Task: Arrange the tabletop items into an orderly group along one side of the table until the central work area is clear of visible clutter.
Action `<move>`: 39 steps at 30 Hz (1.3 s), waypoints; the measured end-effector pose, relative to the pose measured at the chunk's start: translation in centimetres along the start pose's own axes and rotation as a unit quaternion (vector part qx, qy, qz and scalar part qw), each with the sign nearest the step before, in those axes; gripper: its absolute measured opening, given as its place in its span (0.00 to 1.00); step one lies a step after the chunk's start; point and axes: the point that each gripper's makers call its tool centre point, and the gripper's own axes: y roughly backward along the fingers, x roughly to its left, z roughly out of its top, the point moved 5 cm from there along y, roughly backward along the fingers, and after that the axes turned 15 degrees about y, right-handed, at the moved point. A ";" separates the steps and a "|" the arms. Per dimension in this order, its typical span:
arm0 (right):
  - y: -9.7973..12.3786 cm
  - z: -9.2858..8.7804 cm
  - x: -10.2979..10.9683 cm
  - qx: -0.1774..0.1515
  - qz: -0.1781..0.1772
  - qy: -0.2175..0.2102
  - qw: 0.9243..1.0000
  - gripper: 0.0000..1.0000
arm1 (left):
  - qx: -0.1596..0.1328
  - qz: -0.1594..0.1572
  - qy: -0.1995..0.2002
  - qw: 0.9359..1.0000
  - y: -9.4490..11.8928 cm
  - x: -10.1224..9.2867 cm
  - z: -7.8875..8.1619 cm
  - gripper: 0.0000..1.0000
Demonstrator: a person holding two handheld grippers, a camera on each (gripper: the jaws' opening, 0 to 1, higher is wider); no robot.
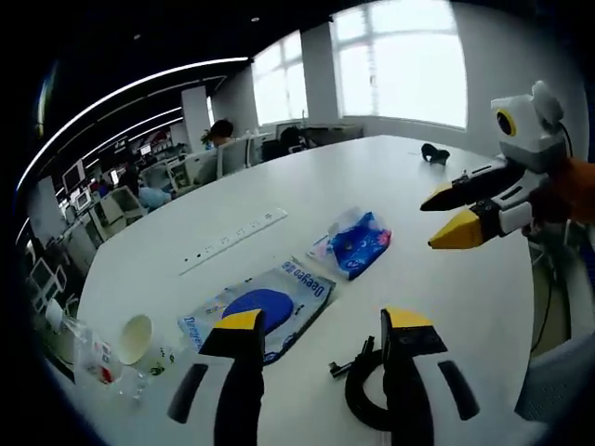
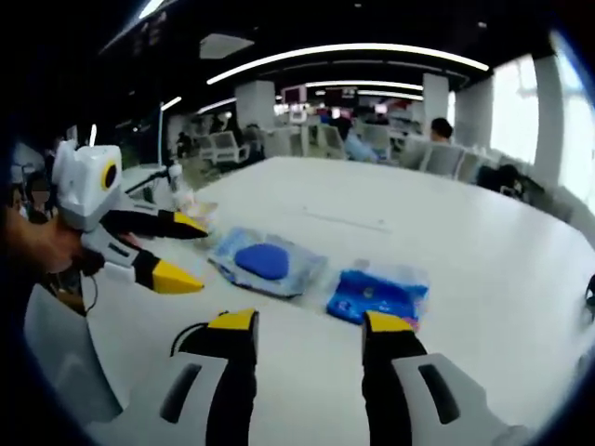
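Note:
A flat blue-and-white wipes pack [image 1: 265,311] [image 2: 265,262] lies on the white table [image 1: 390,177], just beyond my left gripper [image 1: 323,321], which is open and holds nothing. To its right lies a crumpled blue packet [image 1: 353,243] [image 2: 376,293]. A black coiled cable [image 1: 363,390] [image 2: 186,339] rests by the left gripper's right jaw. My right gripper [image 2: 312,323] [image 1: 439,221] hovers open and empty above the table, right of the packet. In the right gripper view the left gripper [image 2: 191,253] comes in from the left, open.
A tipped paper cup [image 1: 135,336] and a clear plastic bottle [image 1: 93,358] sit near the table's left edge. A power strip [image 1: 232,240] is set into the tabletop. A small black object [image 1: 434,153] lies at the far end. Office chairs and people are beyond.

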 end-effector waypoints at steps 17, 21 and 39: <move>-1.2 -1.6 4.1 0.013 0.062 0.001 0.998 0.12 | 0.023 0.000 0.022 0.999 0.9 0.7 -3.4 0.45; -1.5 -2.1 4.9 0.021 0.079 0.001 0.997 0.08 | 0.030 -0.003 0.027 0.999 1.0 0.8 -4.1 0.42; -1.9 -4.6 7.9 0.068 0.135 0.017 0.988 0.05 | 0.058 -0.011 0.037 0.998 1.2 0.6 -6.7 0.37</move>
